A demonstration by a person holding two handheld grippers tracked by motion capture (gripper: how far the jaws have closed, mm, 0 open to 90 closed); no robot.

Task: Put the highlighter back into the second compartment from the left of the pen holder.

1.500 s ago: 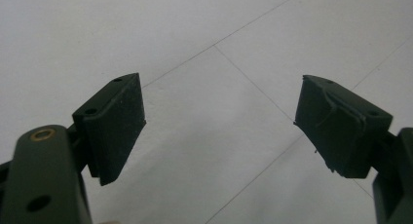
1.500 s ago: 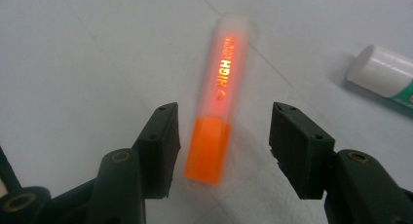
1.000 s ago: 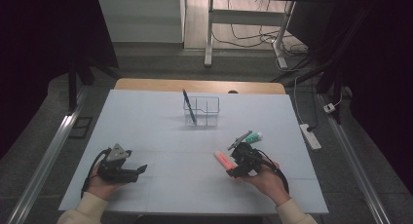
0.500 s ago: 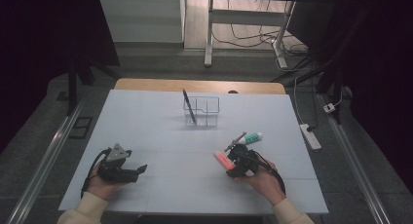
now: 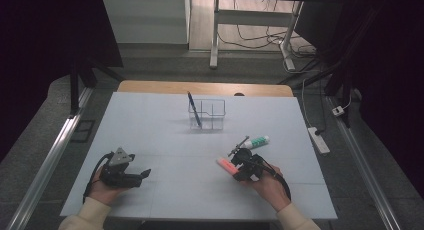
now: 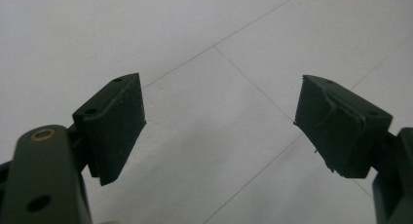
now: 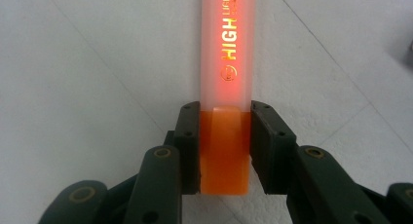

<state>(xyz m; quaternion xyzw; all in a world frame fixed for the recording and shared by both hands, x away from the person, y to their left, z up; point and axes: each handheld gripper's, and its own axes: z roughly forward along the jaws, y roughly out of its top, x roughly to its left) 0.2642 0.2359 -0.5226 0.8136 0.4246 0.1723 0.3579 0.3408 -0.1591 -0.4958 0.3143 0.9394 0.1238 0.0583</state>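
An orange highlighter (image 7: 227, 68) with a frosted barrel lies on the white table, and my right gripper (image 7: 225, 136) is shut on its orange cap end. In the high view the highlighter (image 5: 225, 165) pokes out to the left of the right gripper (image 5: 240, 168), front right of the table. My left gripper (image 5: 142, 175) rests at the front left, open, with only bare table between its pads (image 6: 119, 121). A clear plastic organizer (image 5: 209, 113) stands at the middle back with a dark pen (image 5: 194, 110) leaning in it.
A white and green marker (image 5: 257, 141) and a thin dark pen (image 5: 238, 145) lie just behind the right gripper. The white table cover (image 5: 150, 130) has seams across it. A power strip (image 5: 318, 139) lies off the table's right edge.
The right hand and gripper have shifted slightly left and toward the front edge with the highlighter. The left gripper has not moved.
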